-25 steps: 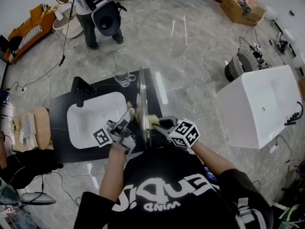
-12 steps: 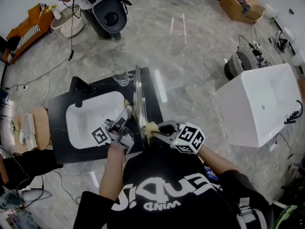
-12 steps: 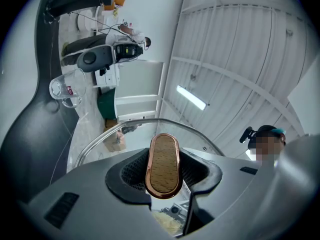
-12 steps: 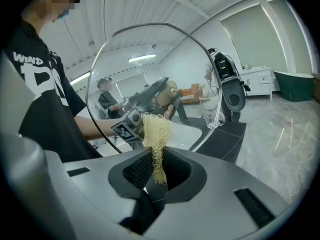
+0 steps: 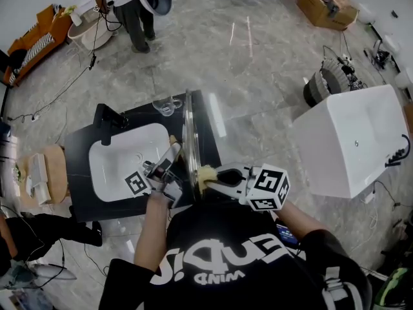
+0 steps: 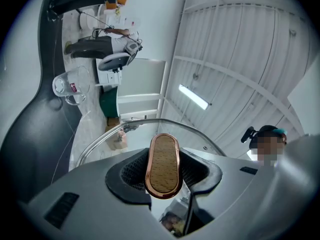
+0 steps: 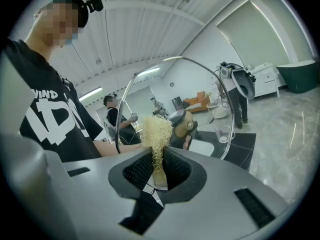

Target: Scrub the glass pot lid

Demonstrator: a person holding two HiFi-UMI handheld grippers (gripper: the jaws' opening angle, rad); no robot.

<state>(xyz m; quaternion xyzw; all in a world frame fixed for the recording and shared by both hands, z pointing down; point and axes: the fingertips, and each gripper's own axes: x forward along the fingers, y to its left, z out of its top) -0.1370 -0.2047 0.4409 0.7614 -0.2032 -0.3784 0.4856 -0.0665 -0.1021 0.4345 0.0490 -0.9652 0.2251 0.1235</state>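
Observation:
The glass pot lid (image 5: 188, 141) stands upright and edge-on over the black counter. Its wooden knob (image 6: 162, 164), rimmed in copper, sits between the jaws of my left gripper (image 6: 163, 154), which is shut on it and holds the lid from the left side (image 5: 166, 165). My right gripper (image 5: 218, 175) is shut on a pale yellow fibre scrubber (image 7: 157, 132). The scrubber (image 5: 205, 172) presses on the lid's right face near its lower end. In the right gripper view the lid's metal rim (image 7: 226, 111) arcs round the scrubber.
A white sink basin (image 5: 122, 162) with a black tap (image 5: 111, 119) lies in the counter left of the lid. A glass mug (image 5: 169, 106) stands at the counter's far edge. A white tub (image 5: 352, 144) is at the right; a person (image 5: 132, 8) stands far back.
The right gripper has slid the scrubber down the lid toward me and its marker cube has swung right. The left gripper and lid hold still. The person at the back has shifted.

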